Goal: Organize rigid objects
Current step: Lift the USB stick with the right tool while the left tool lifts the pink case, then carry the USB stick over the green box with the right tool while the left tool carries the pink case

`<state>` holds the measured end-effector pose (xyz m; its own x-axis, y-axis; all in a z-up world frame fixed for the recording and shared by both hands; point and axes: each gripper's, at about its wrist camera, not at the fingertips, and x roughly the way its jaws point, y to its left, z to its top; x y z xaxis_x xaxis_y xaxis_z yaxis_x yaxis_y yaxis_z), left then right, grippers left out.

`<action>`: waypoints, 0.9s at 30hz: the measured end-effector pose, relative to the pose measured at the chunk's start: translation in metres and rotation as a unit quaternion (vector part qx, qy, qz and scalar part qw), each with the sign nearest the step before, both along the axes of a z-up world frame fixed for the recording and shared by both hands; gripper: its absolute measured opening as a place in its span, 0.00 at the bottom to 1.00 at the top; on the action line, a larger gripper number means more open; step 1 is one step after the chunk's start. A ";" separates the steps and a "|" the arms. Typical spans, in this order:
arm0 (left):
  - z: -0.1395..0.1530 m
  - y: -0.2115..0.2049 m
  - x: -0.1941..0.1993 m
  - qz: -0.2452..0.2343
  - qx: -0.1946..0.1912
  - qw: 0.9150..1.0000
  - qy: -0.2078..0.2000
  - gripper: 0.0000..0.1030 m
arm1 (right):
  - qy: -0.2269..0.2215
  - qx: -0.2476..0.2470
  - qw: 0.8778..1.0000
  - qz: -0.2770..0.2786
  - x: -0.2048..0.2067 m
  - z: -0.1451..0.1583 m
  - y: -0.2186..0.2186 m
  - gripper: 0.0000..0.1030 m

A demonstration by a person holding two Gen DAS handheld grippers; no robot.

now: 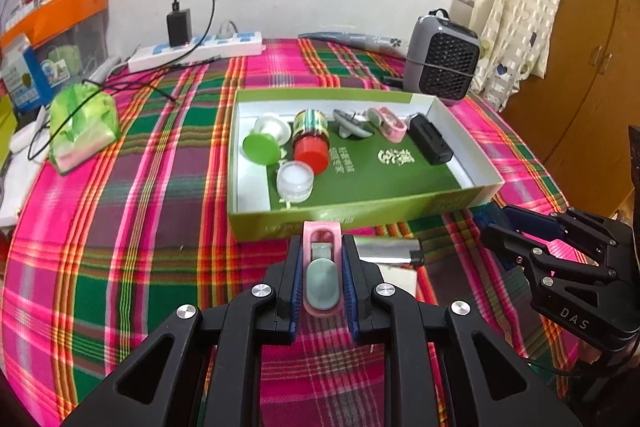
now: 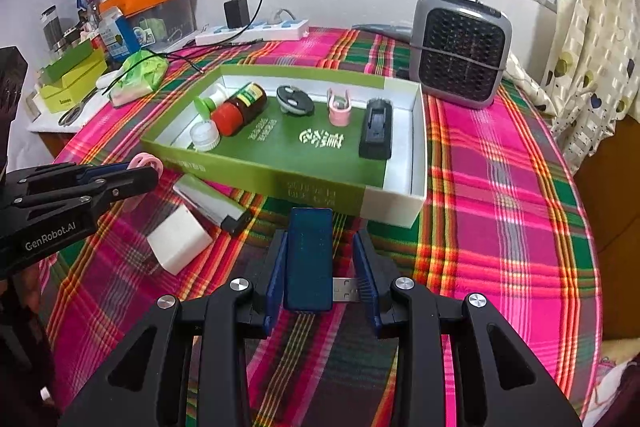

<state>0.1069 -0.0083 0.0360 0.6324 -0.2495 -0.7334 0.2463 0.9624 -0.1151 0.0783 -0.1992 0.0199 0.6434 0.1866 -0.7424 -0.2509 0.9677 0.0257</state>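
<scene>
In the left wrist view my left gripper (image 1: 322, 242) is shut on a pink clip with a grey pad (image 1: 321, 279), held just above the cloth in front of the green box (image 1: 352, 215). The right wrist view shows my right gripper (image 2: 320, 235) shut on a dark blue USB stick (image 2: 310, 259), its metal plug pointing at the right pad. That stick hangs near the box's front wall (image 2: 280, 183). Inside the box lie a green-capped white bottle, a red-capped brown bottle (image 2: 240, 107), a clear jar, a grey round piece, another pink clip (image 2: 339, 111) and a black device (image 2: 376, 129).
A silver and green lighter-like bar (image 2: 212, 203) and a white block (image 2: 178, 239) lie on the plaid cloth left of the box front. A grey fan heater (image 2: 460, 51) stands behind the box at right. A power strip (image 2: 256, 29) and a green tissue pack (image 2: 140, 75) sit at back left.
</scene>
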 end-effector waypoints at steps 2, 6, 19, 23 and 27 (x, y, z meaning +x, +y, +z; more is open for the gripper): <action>0.003 -0.002 0.002 -0.002 0.000 1.000 -0.002 0.17 | -0.004 0.000 1.000 0.002 0.003 0.004 0.000 0.33; 0.007 -0.005 0.008 -0.006 -0.003 1.000 -0.005 0.17 | -0.009 -0.001 1.000 0.003 0.009 0.011 -0.001 0.33; 0.015 -0.017 0.029 -0.020 -0.010 1.000 -0.006 0.17 | -0.015 0.001 1.000 0.007 0.031 0.024 -0.003 0.33; 0.016 -0.021 0.039 -0.022 -0.011 1.000 -0.007 0.17 | -0.014 0.002 1.000 0.009 0.043 0.026 -0.002 0.33; 0.016 -0.024 0.050 -0.021 -0.013 1.000 -0.007 0.17 | -0.008 0.003 1.000 0.012 0.058 0.026 0.000 0.33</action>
<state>0.1567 -0.0320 0.0518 0.6307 -0.2951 -0.7177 0.2884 0.9478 -0.1363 0.1361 -0.1995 0.0455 0.6507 0.2067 -0.7307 -0.2738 0.9614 0.0281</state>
